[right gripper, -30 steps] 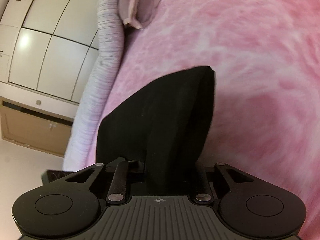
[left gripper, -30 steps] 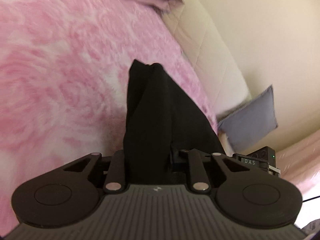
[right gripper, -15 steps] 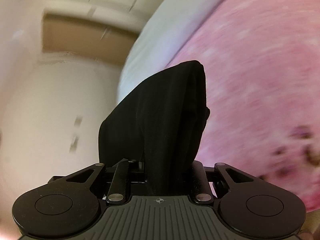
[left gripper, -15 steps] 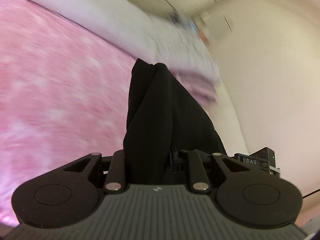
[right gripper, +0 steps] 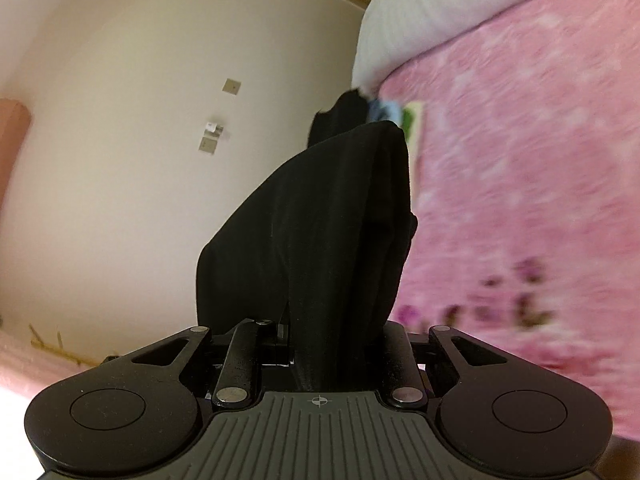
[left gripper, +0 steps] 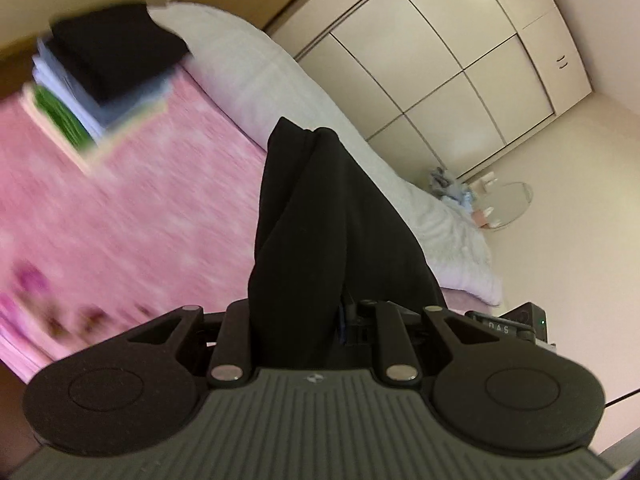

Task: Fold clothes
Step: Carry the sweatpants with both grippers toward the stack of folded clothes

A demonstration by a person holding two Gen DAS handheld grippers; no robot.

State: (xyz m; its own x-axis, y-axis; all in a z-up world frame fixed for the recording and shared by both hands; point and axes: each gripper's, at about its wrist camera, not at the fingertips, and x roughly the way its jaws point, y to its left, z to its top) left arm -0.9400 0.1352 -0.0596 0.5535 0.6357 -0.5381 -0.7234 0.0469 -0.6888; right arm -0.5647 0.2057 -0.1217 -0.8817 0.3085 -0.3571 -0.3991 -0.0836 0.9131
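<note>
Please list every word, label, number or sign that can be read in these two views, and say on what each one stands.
"DAS": white letters, seen upside down, on the small black device at the right of the left wrist view.
Small crosshair marks on the gripper bodies carry no text.
Wall plates in the right wrist view: too small and blurred to read.
Nothing else is readable.

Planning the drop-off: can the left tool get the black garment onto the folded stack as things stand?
Probably yes. The left tool is shut on the black garment, and the folded stack sits ahead on the pink blanket with nothing visible between them. Motion blur hides detail.
</note>
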